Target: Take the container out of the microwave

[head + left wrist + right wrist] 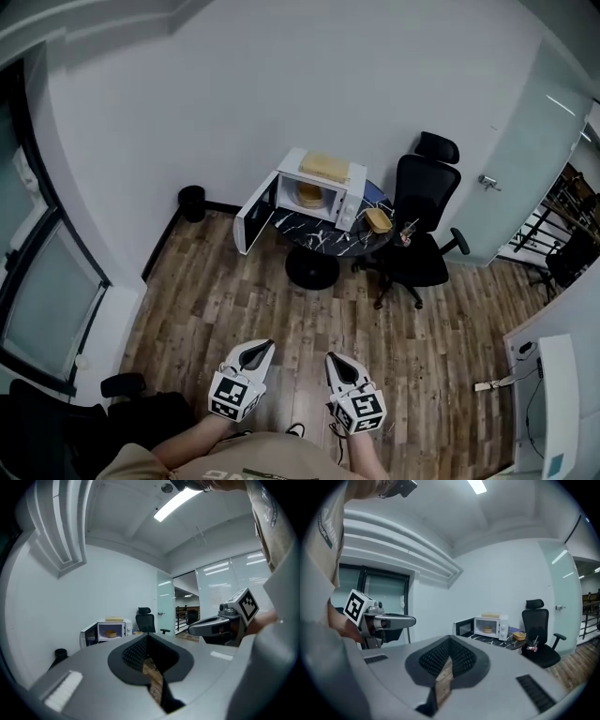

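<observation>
A white microwave [323, 192] stands on a round dark table [319, 236] far across the room, its door [253, 214] swung open to the left. Inside sits a yellowish container [310, 195], also small in the left gripper view [111, 633] and the right gripper view [487, 630]. My left gripper [260, 348] and right gripper [335, 360] are held side by side close to my body, over the wooden floor, far from the table. Both are shut with nothing in them. Both point toward the microwave.
A flat tan thing [323, 167] lies on top of the microwave. A small basket [379, 219] sits on the table's right side. A black office chair [422, 225] stands right of the table, a black bin [192, 201] by the wall, a glass door [525, 159] at right.
</observation>
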